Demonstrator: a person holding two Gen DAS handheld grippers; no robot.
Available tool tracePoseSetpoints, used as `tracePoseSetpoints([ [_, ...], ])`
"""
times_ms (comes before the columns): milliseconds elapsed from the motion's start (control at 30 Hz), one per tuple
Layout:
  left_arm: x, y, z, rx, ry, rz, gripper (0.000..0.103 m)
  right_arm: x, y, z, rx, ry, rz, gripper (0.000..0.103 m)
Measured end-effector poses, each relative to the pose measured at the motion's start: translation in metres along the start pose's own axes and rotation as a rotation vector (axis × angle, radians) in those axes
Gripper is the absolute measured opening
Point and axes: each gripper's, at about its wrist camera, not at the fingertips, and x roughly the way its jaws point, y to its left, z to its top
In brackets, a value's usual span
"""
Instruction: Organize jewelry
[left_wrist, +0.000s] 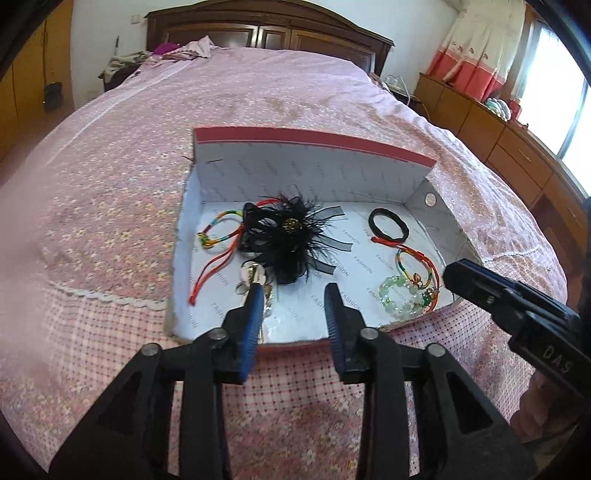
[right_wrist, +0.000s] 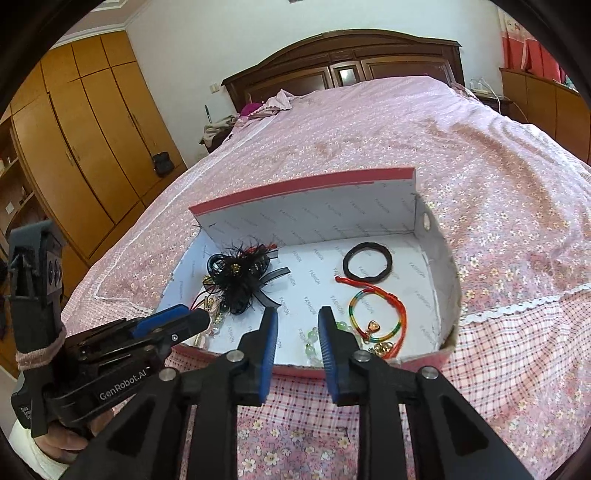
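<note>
**Cardboard tray of jewelry on the bed, both jaws released**

Cardboard, white-lined and printed with "FASHION", made up the shallow box (left_wrist: 369, 173) that held the jewelry; it lay on the pink floral bedspread (left_wrist: 258, 96) near the foot of the bed. On its left half I saw a black feathered hair clip (left_wrist: 291, 236) lying over a rainbow cord bracelet (left_wrist: 218, 229), with a small silver-and-gold trinket (left_wrist: 253, 275) just beside the clip's near edge. On the right half lay a black hair tie (left_wrist: 388, 224), then a red and rainbow cord bracelet (left_wrist: 419, 264) nearer to me, and a pale green bead bracelet (left_wrist: 400, 297) touching that cord by the box's front rim.

My left gripper (left_wrist: 293, 295) hovered over the front-left part of the box, its jaws released and nothing between them; the left blue pad stood just in front of the trinket. My right gripper (right_wrist: 298, 319) hovered over the front-right, jaws likewise parted and empty, with green beads showing between and beside its tips. A brown wardrobe (right_wrist: 92, 147) stood beyond the bed.
</note>
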Motion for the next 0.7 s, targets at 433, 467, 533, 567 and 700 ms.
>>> tracePoseSetpoints([
  [433,-0.034,0.003,-0.008,-0.029,-0.045,0.042,0.041,-0.037,0.010,-0.008,-0.021,-0.029,-0.021,0.042],
  [467,-0.037,0.002,-0.009,-0.028,-0.048,0.046,0.041,-0.040,0.011,-0.009,-0.024,-0.030,-0.026,0.043],
  [533,-0.042,0.001,-0.011,-0.029,-0.050,0.056,0.046,-0.045,0.012,-0.011,-0.027,-0.033,-0.036,0.047],
  [567,-0.044,0.001,-0.012,-0.031,-0.047,0.065,0.048,-0.049,0.013,-0.012,-0.028,-0.036,-0.044,0.050],
  [700,-0.050,-0.002,-0.017,-0.038,-0.054,0.091,0.062,-0.059,0.013,-0.017,-0.026,-0.035,-0.061,0.057],
])
